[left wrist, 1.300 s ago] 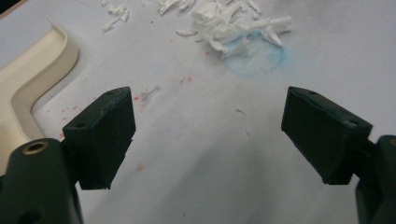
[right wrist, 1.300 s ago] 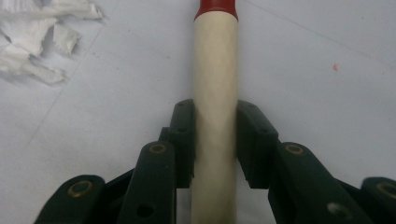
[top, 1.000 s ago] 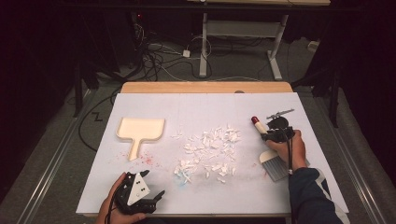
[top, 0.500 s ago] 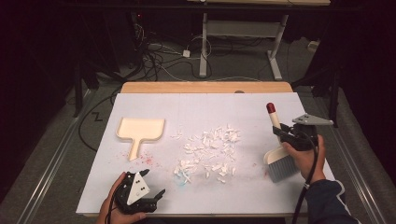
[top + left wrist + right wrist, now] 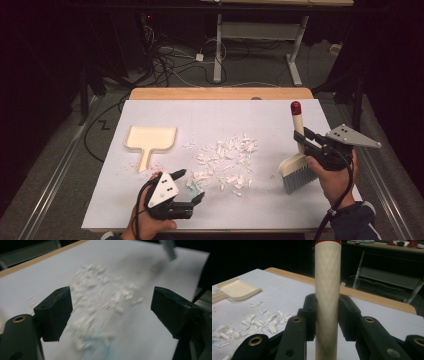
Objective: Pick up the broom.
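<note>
A brush with a cream handle (image 5: 298, 127), red tip and grey bristles (image 5: 297, 175) stands nearly upright at the right of the white sheet (image 5: 225, 115). My right gripper (image 5: 303, 140) is shut on its handle (image 5: 328, 290), and the jaws of the right gripper (image 5: 327, 315) press it from both sides. A pile of white scraps (image 5: 225, 162) lies mid-table. A cream dustpan (image 5: 150, 139) rests flat at the left. My left gripper (image 5: 191, 185) hovers open near the front edge, just left of the scraps (image 5: 100, 297), with nothing between the jaws of the left gripper (image 5: 107, 312).
The sheet covers a wooden table whose bare far edge (image 5: 220, 93) shows. Reddish specks (image 5: 150, 167) dot the sheet by the dustpan's handle. Cables (image 5: 170, 65) and a desk frame (image 5: 260, 35) stand on the floor beyond. The dustpan (image 5: 237, 290) sits far left in the right gripper view.
My right gripper has carried the brush to the right and tipped it more upright. The left gripper has stayed in place, open.
</note>
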`<action>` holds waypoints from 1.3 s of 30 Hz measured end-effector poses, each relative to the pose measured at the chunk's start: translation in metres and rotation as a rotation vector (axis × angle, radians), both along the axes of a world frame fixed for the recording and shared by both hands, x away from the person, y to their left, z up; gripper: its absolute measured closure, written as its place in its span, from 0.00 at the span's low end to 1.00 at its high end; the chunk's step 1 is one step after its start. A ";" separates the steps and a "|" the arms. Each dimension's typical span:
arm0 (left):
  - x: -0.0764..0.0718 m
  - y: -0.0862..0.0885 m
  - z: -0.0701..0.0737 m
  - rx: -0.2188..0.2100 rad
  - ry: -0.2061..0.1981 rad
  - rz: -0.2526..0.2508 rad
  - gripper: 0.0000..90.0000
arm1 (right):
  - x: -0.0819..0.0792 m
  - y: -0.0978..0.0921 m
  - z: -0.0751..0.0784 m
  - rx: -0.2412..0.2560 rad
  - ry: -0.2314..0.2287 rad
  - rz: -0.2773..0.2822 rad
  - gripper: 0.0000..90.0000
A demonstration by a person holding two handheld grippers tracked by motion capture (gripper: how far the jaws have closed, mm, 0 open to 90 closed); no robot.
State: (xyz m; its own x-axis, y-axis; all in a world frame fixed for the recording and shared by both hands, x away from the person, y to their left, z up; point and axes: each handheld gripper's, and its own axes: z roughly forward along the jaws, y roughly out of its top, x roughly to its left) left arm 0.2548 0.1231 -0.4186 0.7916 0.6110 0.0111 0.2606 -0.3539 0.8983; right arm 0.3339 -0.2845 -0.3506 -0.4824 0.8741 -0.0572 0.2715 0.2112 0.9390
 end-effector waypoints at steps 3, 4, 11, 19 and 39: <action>0.008 -0.032 0.009 -0.034 -0.003 -0.046 0.19 | -0.004 0.015 0.001 -0.014 -0.019 0.006 0.79; 0.010 -0.043 0.011 -0.041 -0.003 -0.064 0.19 | -0.005 0.021 0.000 -0.026 -0.013 0.014 0.79; 0.028 -0.102 0.007 -0.115 0.063 -0.117 0.22 | -0.015 0.050 -0.007 -0.054 -0.034 0.069 0.79; 0.036 -0.129 -0.012 -0.186 0.156 -0.169 0.35 | -0.035 0.076 -0.008 -0.062 -0.090 0.117 0.79; 0.045 -0.069 -0.001 -0.050 0.108 -0.238 0.72 | -0.047 0.080 -0.002 -0.114 -0.088 0.431 0.50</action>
